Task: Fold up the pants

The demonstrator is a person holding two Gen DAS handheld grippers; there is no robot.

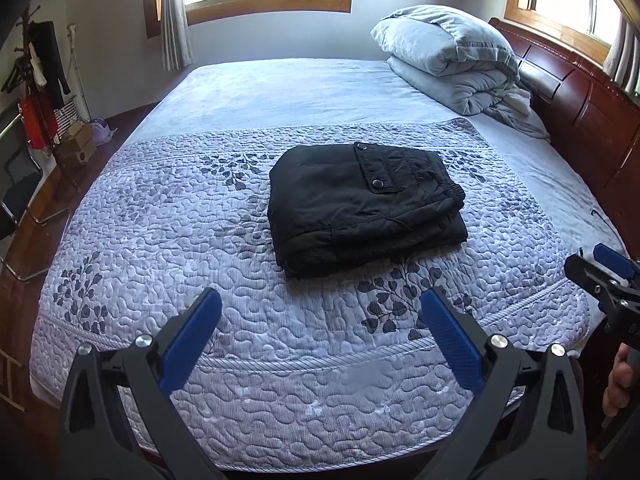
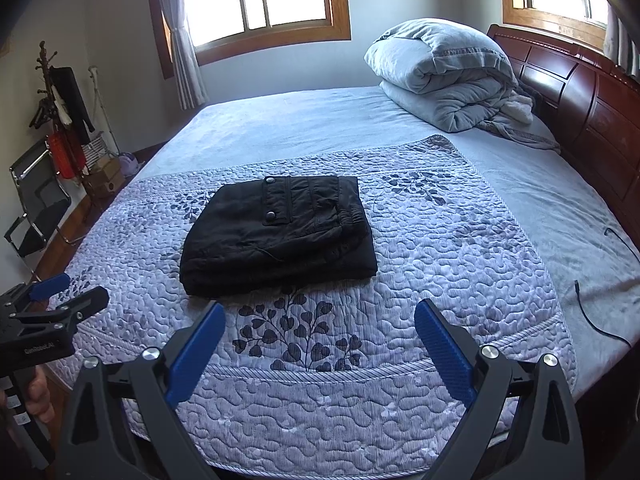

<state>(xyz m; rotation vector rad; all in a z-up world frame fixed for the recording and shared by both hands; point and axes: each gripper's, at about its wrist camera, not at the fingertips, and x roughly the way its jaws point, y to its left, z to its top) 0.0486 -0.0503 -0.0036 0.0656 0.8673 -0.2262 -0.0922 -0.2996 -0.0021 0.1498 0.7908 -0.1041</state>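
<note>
The black pants (image 1: 362,204) lie folded into a compact stack on the quilted bedspread (image 1: 168,240), a snap pocket flap on top. They also show in the right wrist view (image 2: 280,236). My left gripper (image 1: 320,304) is open and empty, held above the quilt short of the pants' near edge. My right gripper (image 2: 318,312) is open and empty too, just short of the stack's near edge. The right gripper shows at the right edge of the left wrist view (image 1: 608,276), and the left gripper at the left edge of the right wrist view (image 2: 60,292).
A rolled grey duvet (image 1: 448,60) lies at the bed's far right by the dark wooden headboard (image 1: 580,92). A black cable (image 2: 600,312) lies on the sheet at right. A coat rack (image 1: 40,80), chair (image 2: 36,208) and boxes stand on the floor at left.
</note>
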